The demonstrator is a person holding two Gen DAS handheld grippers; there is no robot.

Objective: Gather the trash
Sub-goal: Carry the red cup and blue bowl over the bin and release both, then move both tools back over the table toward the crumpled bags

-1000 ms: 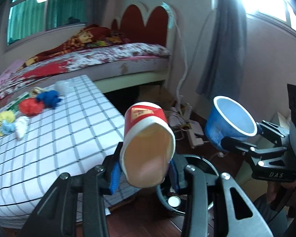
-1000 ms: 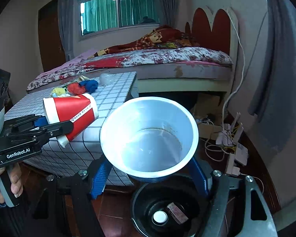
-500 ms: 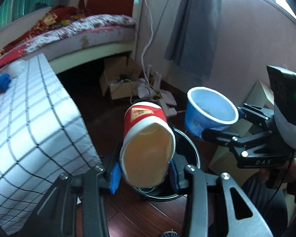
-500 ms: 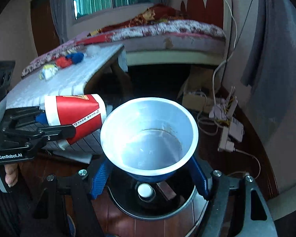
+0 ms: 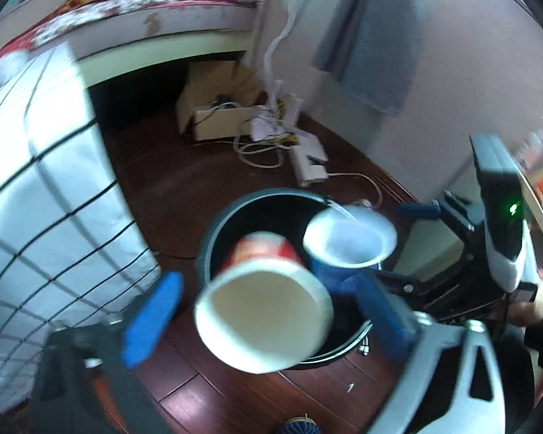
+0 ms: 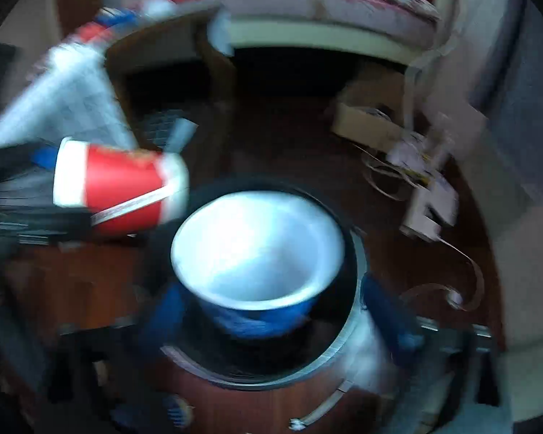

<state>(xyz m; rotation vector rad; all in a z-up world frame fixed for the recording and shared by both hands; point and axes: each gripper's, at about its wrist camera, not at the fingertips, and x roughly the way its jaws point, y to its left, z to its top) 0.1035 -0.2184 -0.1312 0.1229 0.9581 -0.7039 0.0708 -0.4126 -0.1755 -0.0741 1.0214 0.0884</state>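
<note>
Both grippers have dropped over my round black bin (image 5: 213, 238); jaws are opening, freeing red paper cup (image 5: 264, 307) and blue bowl (image 6: 257, 264). Either could clip the rim and bounce out.

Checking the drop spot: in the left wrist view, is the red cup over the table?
No, the red cup hangs over the black bin on the floor.

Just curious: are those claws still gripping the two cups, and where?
No. Both claws are opening: the left claw has let go of the red cup, the right claw the blue cup, above the bin.
</note>
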